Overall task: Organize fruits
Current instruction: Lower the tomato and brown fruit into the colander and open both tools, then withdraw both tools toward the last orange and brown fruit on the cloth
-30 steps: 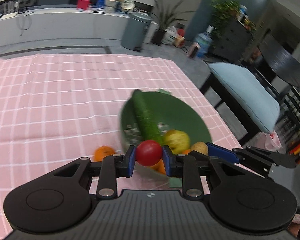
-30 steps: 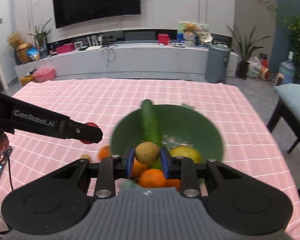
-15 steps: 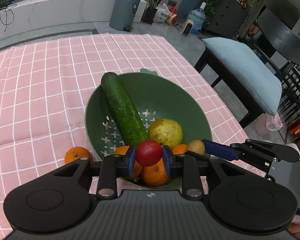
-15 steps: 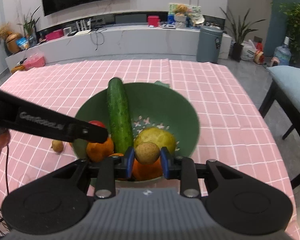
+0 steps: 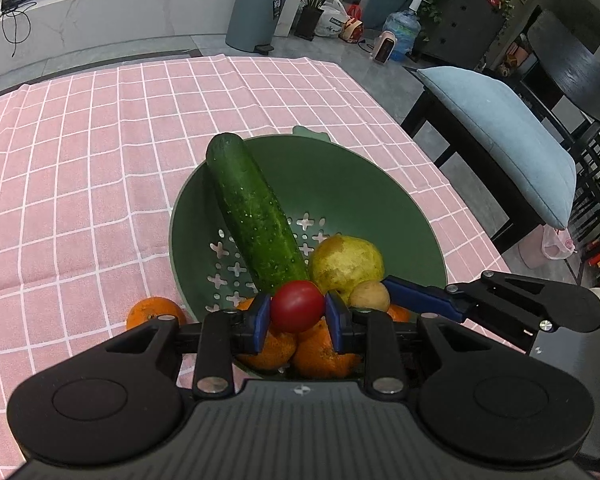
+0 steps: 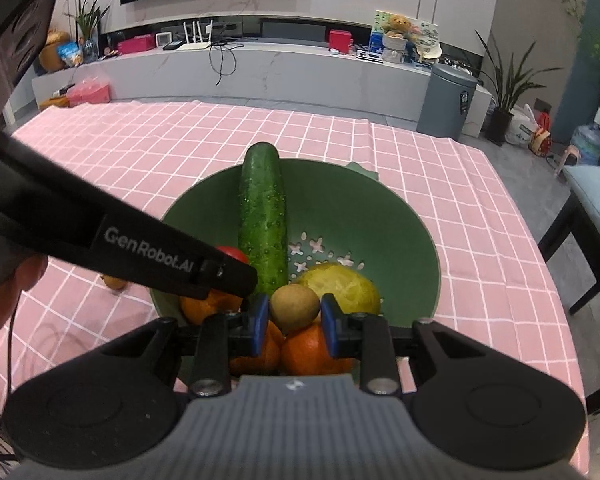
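A green colander sits on the pink checked tablecloth. Inside lie a cucumber, a yellow-green pear and oranges. My left gripper is shut on a red tomato over the colander's near rim. The right gripper is shut on a small brown kiwi, also above the near rim. In the left wrist view that kiwi shows at the right gripper's blue fingertips.
One orange lies on the cloth left of the colander, and a small brown fruit lies further left. A chair with a blue cushion stands at the table's right edge. A grey bin and cabinets stand beyond.
Both grippers have come forward and down over the colander with their fruits still held. The colander now sits closer and larger in both views.
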